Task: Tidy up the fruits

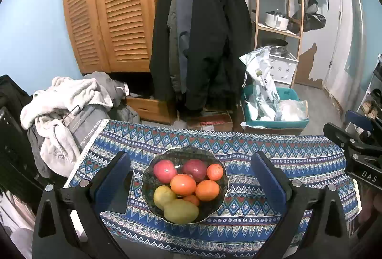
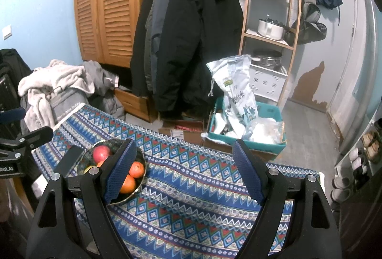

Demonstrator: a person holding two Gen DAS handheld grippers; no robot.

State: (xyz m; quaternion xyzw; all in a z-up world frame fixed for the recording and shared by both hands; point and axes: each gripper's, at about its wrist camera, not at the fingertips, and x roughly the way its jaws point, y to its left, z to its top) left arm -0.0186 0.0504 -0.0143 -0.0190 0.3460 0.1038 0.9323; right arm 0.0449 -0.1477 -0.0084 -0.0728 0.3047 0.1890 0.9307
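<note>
A dark patterned bowl [image 1: 218, 201] stands on the blue patterned tablecloth [image 1: 298, 158]. It holds two red apples [image 1: 164, 170], several oranges [image 1: 183, 184] and two yellow-green pears [image 1: 180, 211]. My left gripper [image 1: 191, 182] is open and empty, its fingers on either side of the bowl, nearer the camera. In the right wrist view the bowl [image 2: 140, 183] sits at the left, partly hidden behind my left finger [image 2: 119, 173]. My right gripper [image 2: 183, 170] is open and empty over bare cloth to the bowl's right. The right gripper also shows at the left wrist view's right edge [image 1: 358, 151].
A pile of clothes [image 1: 62, 113] lies beyond the table's left corner. Dark coats [image 1: 200, 34] hang behind the table beside a wooden wardrobe [image 1: 112, 8]. A teal crate with bags [image 1: 272, 106] and a shelf rack [image 1: 277, 8] stand at the back right.
</note>
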